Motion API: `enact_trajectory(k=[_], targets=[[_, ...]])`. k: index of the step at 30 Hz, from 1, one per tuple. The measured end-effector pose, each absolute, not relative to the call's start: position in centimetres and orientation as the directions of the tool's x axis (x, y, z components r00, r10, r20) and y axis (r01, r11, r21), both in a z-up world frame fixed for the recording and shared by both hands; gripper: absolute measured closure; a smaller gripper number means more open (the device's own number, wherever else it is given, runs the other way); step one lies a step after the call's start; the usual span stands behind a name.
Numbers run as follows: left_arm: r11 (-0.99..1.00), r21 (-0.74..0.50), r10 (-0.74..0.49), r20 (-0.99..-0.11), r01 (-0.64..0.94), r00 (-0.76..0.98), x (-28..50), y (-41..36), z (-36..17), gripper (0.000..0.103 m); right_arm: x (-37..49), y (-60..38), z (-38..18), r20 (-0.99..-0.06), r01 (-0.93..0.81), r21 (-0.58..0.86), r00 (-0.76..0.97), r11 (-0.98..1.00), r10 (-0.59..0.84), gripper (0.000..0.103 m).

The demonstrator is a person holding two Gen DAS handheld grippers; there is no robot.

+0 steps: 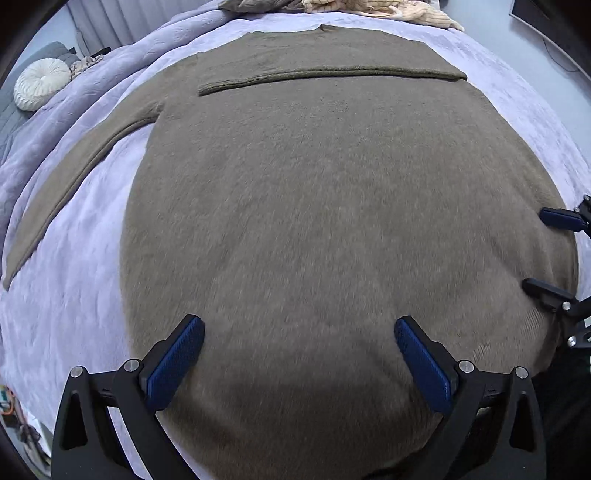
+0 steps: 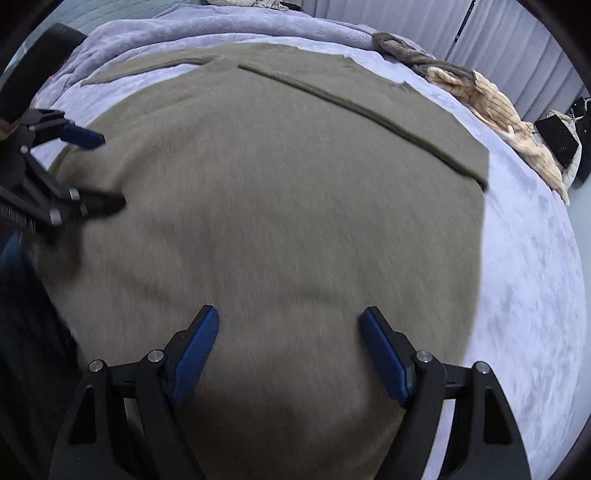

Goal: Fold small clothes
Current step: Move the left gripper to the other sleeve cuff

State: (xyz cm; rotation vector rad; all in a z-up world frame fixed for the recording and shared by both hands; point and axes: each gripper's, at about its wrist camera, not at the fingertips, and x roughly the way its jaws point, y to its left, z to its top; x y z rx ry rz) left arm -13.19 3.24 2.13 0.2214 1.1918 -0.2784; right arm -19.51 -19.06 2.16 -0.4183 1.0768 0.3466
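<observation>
A brown fuzzy sweater (image 1: 314, 203) (image 2: 277, 203) lies flat on a lilac bedspread (image 1: 74, 295) (image 2: 535, 295). One sleeve (image 1: 332, 55) (image 2: 369, 92) is folded across its upper part. The other sleeve (image 1: 74, 173) (image 2: 147, 68) stretches out to the side. My left gripper (image 1: 299, 323) (image 2: 110, 170) hovers open over the sweater's lower part, nothing between its blue pads. My right gripper (image 2: 290, 313) (image 1: 535, 249) is open too, close to the sweater's other side edge, and holds nothing.
A pile of beige striped and grey clothes (image 1: 369, 7) (image 2: 491, 107) lies along the far edge of the bed. A round white cushion (image 1: 40, 88) sits on a grey seat beyond the bed. A dark box (image 2: 557, 142) stands near the curtains.
</observation>
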Motion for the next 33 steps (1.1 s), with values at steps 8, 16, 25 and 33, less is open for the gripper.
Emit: enact_trajectory(k=[8,16,25,33], targets=[[0.994,-0.106,-0.105,-0.865,0.026,0.49,-7.9,12.7,6.8,0.0,-17.6,-18.3,7.2,-0.864,-0.432,-0.2,0.5,0.88,0.049,0.02],[0.763,-0.453,-0.136,-0.81,-0.461,0.571,-3.8,30.0,3.6,0.0,-10.7,-12.0,8.8,-0.827,-0.383,-0.173,0.557,0.907,0.078,0.02],[0.389,-0.797,-0.252,-0.574,-0.462,0.779,-1.2,42.3,-3.0,0.0,-9.7,-5.6,6.9,-0.86,-0.479,-0.222,0.507,0.849,0.061,0.02],[0.395,-0.825,-0.242,-0.517,-0.403,0.821,0.0,44.8,-3.1,0.094,-6.7,-3.0,7.3,-0.86,-0.498,-0.25,0.508,0.831,0.046,0.02]])
